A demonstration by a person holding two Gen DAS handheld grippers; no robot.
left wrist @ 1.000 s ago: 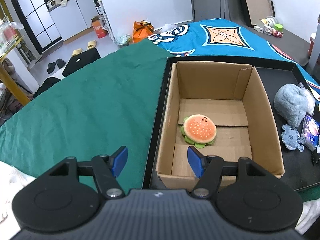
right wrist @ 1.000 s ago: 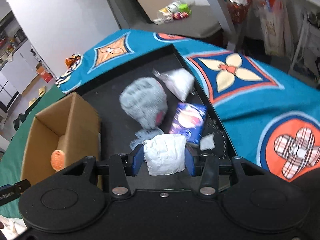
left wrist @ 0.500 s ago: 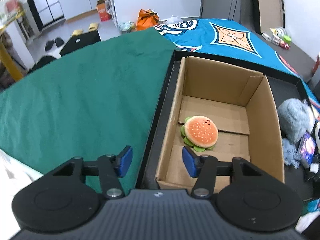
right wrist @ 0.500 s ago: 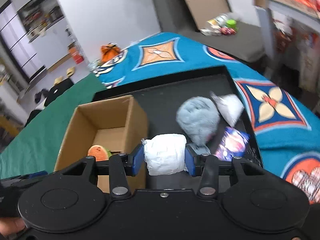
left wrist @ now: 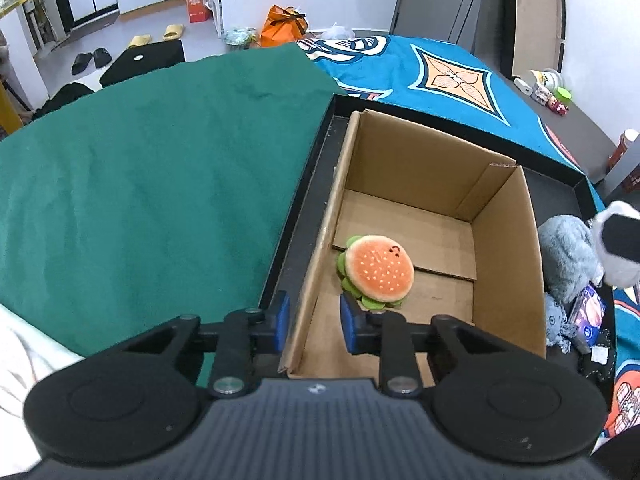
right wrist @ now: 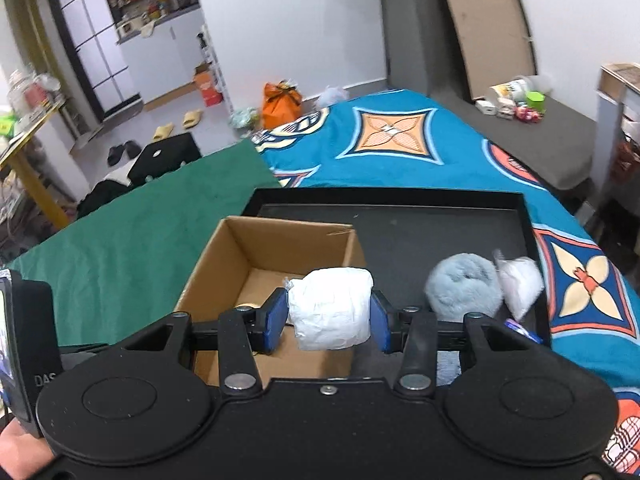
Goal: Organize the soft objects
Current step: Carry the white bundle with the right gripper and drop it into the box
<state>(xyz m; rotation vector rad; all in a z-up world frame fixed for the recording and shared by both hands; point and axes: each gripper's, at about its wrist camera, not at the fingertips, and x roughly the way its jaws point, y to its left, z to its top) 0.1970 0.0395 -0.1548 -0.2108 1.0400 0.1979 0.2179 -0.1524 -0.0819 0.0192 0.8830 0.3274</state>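
An open cardboard box (left wrist: 500,260) stands in a black tray (left wrist: 560,178), with a burger plush (left wrist: 378,270) on its floor. My left gripper (left wrist: 314,322) straddles the box's near left wall. Its jaws are closing, and a gap still shows beside the wall. My right gripper (right wrist: 329,320) is shut on a white soft bundle (right wrist: 330,308), which hangs over the near right part of the box (right wrist: 224,264). The bundle also shows at the right edge of the left wrist view (left wrist: 618,240).
A grey-blue fluffy plush (right wrist: 462,286) and a white bag (right wrist: 520,282) lie in the tray (right wrist: 400,196) right of the box, beside a small blue packet (left wrist: 586,312). Green cloth (left wrist: 140,200) covers the left, patterned blue cloth (right wrist: 400,148) the far side.
The left jaws have narrowed around the box's left wall. The right gripper has carried the white bundle up and leftward, from over the tray's objects to over the box.
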